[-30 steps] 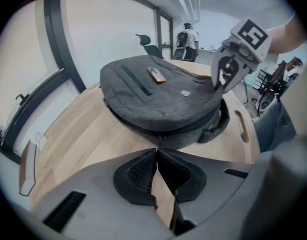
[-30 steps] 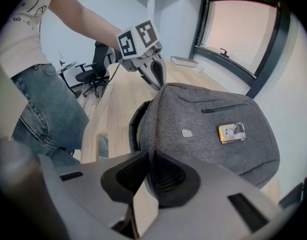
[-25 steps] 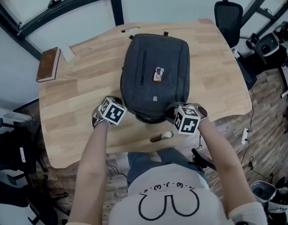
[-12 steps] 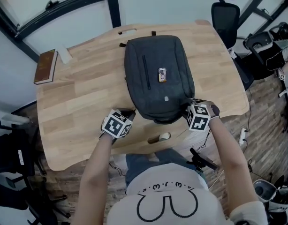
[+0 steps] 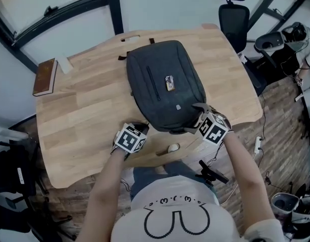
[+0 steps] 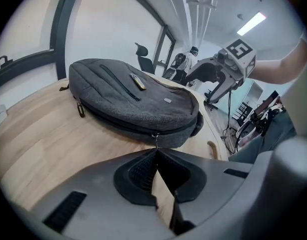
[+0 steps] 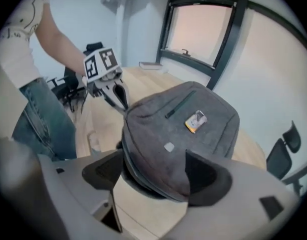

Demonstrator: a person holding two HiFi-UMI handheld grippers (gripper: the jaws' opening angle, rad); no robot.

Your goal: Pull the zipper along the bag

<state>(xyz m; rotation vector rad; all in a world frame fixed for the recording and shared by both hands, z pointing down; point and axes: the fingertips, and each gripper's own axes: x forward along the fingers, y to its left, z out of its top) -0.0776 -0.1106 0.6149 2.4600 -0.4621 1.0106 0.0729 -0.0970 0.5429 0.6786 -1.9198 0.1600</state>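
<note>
The left hand-held gripper is pressed together, pinching the zipper pull. The right hand-held gripper is opening wide, with the end of the bag between its jaws.

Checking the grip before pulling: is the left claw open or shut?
Shut: the left claw pinches the zipper pull at the backpack rim, jaws pressed together.

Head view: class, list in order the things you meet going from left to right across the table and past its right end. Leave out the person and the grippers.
book → backpack → office chair
</note>
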